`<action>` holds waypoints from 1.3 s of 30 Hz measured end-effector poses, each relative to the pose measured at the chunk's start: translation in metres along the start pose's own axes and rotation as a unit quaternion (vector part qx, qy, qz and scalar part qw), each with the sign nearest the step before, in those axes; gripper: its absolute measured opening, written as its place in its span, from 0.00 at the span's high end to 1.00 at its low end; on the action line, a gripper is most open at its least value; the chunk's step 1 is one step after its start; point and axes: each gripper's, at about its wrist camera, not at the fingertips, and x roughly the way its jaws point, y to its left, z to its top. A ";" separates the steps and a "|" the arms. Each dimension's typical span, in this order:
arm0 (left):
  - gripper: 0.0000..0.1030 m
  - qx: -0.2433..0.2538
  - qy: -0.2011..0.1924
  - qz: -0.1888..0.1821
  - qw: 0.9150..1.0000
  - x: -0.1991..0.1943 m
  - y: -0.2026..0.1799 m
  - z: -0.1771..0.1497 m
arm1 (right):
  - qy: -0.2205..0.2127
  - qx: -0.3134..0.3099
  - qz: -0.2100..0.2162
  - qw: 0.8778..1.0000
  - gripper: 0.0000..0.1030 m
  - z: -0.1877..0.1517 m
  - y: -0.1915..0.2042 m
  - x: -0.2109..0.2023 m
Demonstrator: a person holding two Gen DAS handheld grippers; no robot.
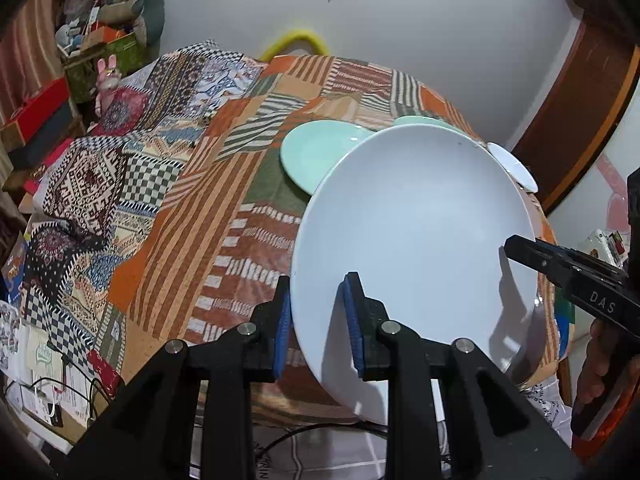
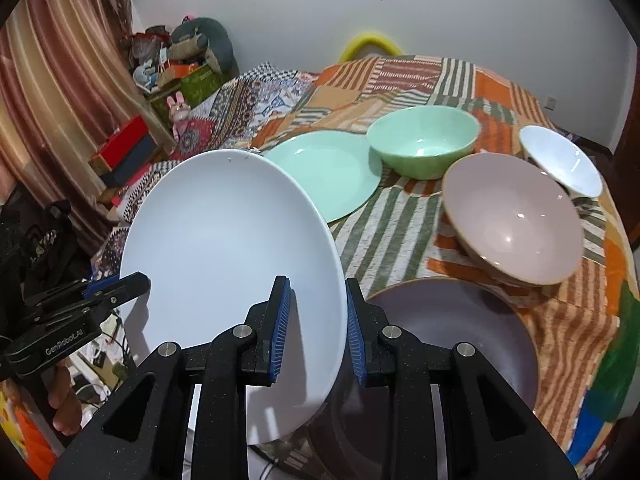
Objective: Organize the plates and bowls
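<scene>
Both tools clenched the same white plate (image 2: pixel 232 256), each biting an opposite edge of its rim: the left tool (image 1: pixel 316 320) had its blue ribbed pads (image 1: pixel 352 320) one above and one below the plate's left rim, and the right tool (image 2: pixel 316 328) gripped the right rim the same way, one pad on the upper face, one beneath. Seen from the right wrist, the left tool's black fingers reached in from the left edge, with a hand (image 2: pixel 64 404) below it. The plate was held clear of the desk (image 2: pixel 576 320), tilted so its shallow hollow faced up and toward the cameras, its far rim higher than the near one; being round, it showed as an oval whose long axis ran from near to far. Its surface was smooth, glossy and plain, with small chips on the far rim. Under its near right side lay a dark grey-purple plate (image 2: pixel 460 340), matte and round. Farther off on the desk stood a mint green plate (image 2: pixel 332 172), flat and glossy, a mint green bowl (image 2: pixel 424 140) with steep sides just right of it, a wide dusty pink bowl (image 2: pixel 516 216) with a brownish rim, and a small white bowl (image 2: pixel 560 160) at the far right. A patchwork cloth (image 1: pixel 180 240) of orange, green and white stripes covered the desk.
</scene>
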 end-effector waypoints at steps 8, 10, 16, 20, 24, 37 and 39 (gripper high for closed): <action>0.75 0.029 -0.005 -0.011 0.999 -0.003 -0.033 0.005 | -0.020 0.025 -0.006 0.999 0.76 -0.009 -0.021 -0.024; 0.75 0.036 -0.003 -0.017 0.999 -0.002 -0.041 0.005 | -0.023 0.032 -0.008 0.999 0.76 -0.012 -0.027 -0.028; 0.74 0.058 0.004 -0.032 0.998 0.004 -0.067 0.007 | -0.035 0.055 -0.019 0.998 0.76 -0.021 -0.044 -0.044; 0.74 0.071 0.010 -0.037 0.997 0.010 -0.083 0.006 | -0.039 0.074 -0.026 0.996 0.76 -0.028 -0.057 -0.052; 0.73 0.081 0.020 -0.042 0.996 0.018 -0.098 0.003 | -0.037 0.089 -0.032 0.995 0.76 -0.038 -0.069 -0.056; 0.73 0.102 0.059 -0.043 0.992 0.049 -0.128 -0.003 | -0.021 0.129 -0.038 0.991 0.76 -0.060 -0.098 -0.058; 0.72 0.104 0.067 -0.040 0.992 0.054 -0.131 -0.006 | -0.015 0.134 -0.037 0.990 0.76 -0.063 -0.102 -0.054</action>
